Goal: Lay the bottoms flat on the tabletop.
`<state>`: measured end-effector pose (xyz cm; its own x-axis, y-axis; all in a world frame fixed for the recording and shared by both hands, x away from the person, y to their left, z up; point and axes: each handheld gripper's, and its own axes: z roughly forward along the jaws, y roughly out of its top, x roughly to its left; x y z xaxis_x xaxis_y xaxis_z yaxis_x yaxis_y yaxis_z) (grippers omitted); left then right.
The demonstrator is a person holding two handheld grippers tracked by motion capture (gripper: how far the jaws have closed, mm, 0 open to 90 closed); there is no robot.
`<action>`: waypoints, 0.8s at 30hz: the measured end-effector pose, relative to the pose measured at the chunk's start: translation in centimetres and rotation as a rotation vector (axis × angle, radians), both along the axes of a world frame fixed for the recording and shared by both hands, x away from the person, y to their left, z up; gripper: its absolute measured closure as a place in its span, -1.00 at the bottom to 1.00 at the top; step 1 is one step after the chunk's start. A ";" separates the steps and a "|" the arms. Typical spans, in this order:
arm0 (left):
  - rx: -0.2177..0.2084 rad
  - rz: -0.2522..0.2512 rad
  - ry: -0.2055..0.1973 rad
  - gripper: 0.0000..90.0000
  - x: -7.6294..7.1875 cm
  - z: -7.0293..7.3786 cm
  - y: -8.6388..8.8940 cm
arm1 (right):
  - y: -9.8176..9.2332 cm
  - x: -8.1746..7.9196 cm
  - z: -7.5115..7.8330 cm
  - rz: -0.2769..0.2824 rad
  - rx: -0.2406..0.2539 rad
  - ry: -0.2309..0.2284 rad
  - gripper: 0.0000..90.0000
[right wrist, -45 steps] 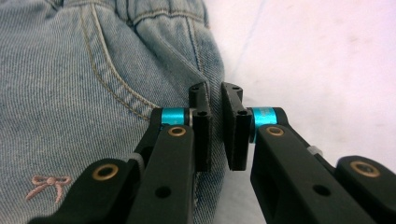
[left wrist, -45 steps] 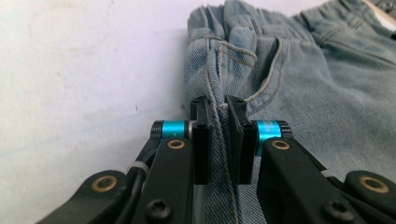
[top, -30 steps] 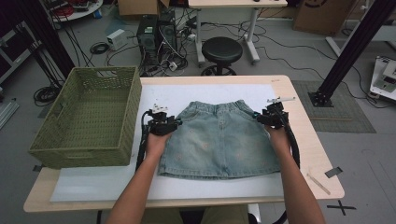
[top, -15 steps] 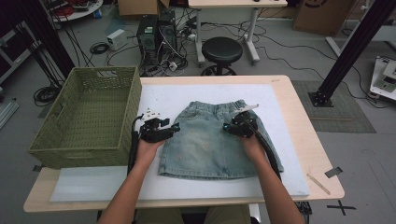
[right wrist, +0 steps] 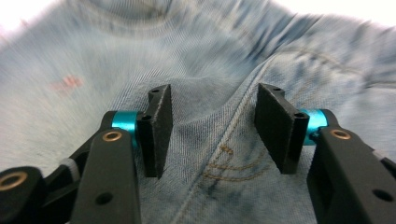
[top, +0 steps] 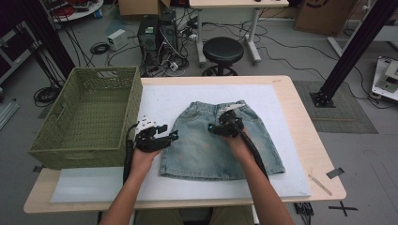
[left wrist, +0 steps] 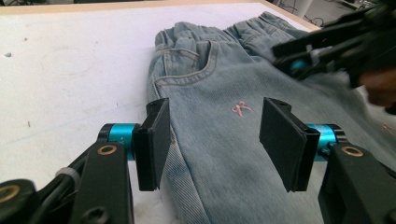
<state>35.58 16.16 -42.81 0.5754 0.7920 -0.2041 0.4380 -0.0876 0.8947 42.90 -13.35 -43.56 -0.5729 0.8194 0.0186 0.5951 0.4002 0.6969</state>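
High view showed a green basket [top: 87,117] at the left of the table [top: 305,136], beside a white mat [top: 187,96] with a denim skirt [top: 220,145] lying flat on it. The left gripper [top: 170,136] was at the skirt's left edge, its forearm coming from the bottom; the left gripper view showed its jaws apart, the edge of the skirt [left wrist: 215,107] between them but not pressed, and they had just been opening. The right gripper [top: 212,128] was over the upper middle of the skirt, pointing left; the right gripper view showed its jaws apart above a seam, also just opened wider. A second before, the right gripper was at the skirt's right upper corner and the left one near the waistband. Behind the table stood a black stool [top: 223,49] among cables on the grey floor.
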 end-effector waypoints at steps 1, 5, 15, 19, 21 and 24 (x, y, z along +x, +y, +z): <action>0.003 -0.002 0.000 -0.04 -0.1 0.0 0.1 | 0.4 0.0 -0.3 0.006 -0.035 -0.003 0.06; 0.007 -0.003 0.008 -0.05 -0.4 -0.2 0.4 | 1.0 -0.6 -0.5 0.034 -0.119 -0.047 0.06; -0.011 -0.008 -0.002 -0.06 -0.6 -0.1 0.7 | 2.2 -2.5 0.3 0.158 -0.032 -0.039 0.48; -0.015 -0.007 -0.002 -0.06 -0.8 -0.1 1.0 | 2.7 -2.9 -0.7 0.159 -0.040 -0.022 0.37; -0.017 -0.006 0.002 -0.06 -0.8 -0.2 1.0 | 2.5 -3.3 -0.7 0.196 -0.014 -0.008 0.21; -0.016 -0.007 0.005 -0.06 -0.9 -0.3 1.1 | 0.7 -3.9 0.5 0.196 0.097 -0.004 0.19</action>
<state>34.69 17.22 -43.13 0.5796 0.7847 -0.2197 0.4420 -0.0763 0.8938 38.95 -12.66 -43.11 -0.7214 0.6866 0.0899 0.5099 0.4388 0.7399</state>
